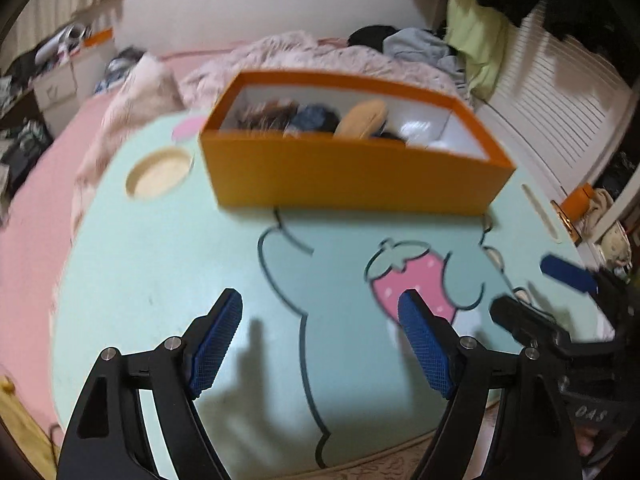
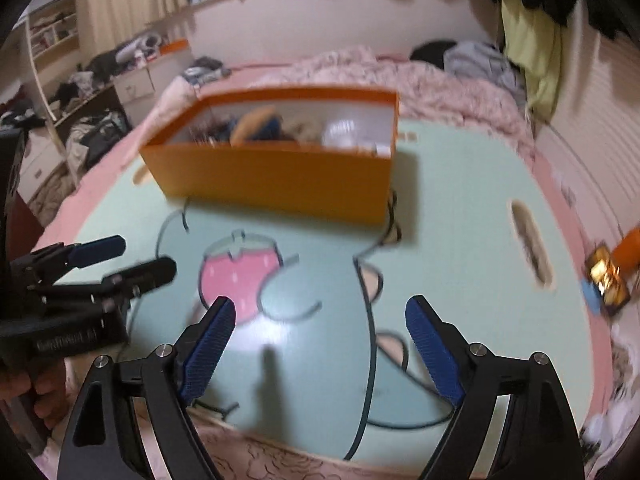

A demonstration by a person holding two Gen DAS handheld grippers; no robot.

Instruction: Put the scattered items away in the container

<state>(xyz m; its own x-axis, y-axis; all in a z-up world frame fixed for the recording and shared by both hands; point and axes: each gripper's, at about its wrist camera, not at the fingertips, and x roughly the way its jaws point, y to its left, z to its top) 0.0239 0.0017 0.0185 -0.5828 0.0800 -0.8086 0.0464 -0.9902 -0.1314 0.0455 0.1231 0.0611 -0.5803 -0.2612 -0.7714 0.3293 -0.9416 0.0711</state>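
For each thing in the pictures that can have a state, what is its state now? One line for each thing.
Orange box: lid off, standing on the table, holding several items.
Tan item: inside the box, leaning.
Left tongs: open, nothing between the pads.
Right tongs: open, nothing between the pads.
Green table: no loose item shows on its top.

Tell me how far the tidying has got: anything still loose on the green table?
Looks close to finished. The orange box already holds several items. Left gripper and right gripper are both open and empty. No loose items show on the green table; its edges are blurred.
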